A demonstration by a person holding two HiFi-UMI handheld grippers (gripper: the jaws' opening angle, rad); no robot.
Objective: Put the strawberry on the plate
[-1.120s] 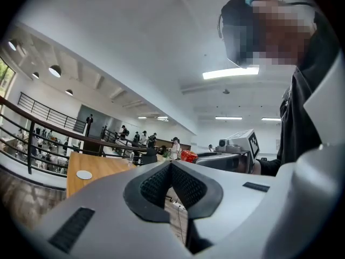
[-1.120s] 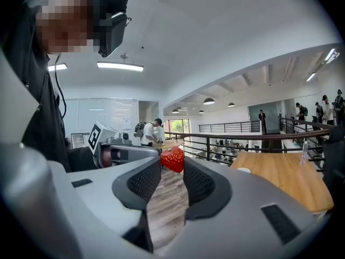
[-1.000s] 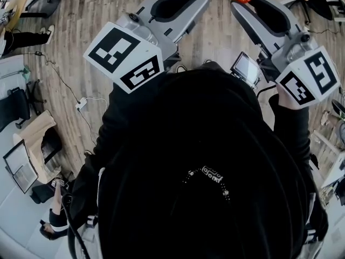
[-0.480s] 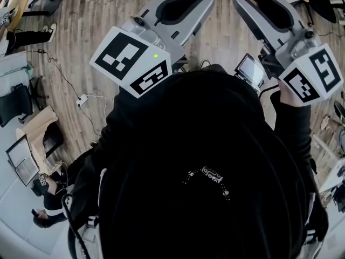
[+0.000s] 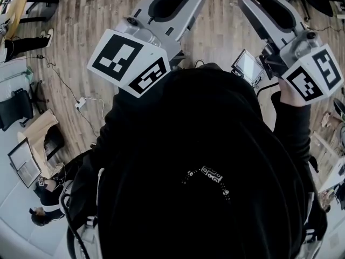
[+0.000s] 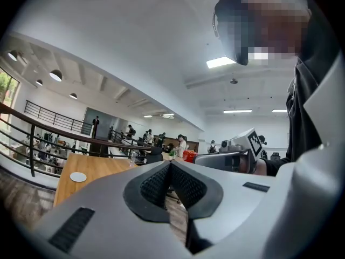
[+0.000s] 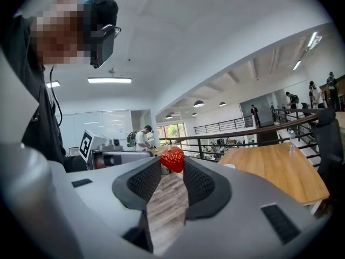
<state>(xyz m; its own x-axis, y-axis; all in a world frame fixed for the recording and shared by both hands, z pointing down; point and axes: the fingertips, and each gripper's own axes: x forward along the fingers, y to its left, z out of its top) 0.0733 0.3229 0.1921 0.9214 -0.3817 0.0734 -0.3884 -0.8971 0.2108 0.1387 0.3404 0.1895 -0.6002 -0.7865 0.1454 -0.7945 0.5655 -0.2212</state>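
Strawberry carried at the jaw tips

My right gripper [image 7: 171, 169] stands half closed on the strawberry [image 7: 172, 158], pinching it lightly at the tips, I judge to avoid bruising it. My left gripper [image 6: 170, 165] is closed and empty. I can't pick out the plate.

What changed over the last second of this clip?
Both tools drifted a little: the right tool with the strawberry slid right and up in the head view; the left tool shifted slightly. Nothing was taken or let go. The strawberry stays clamped at the right tool's tips; the left tool stays shut, empty.
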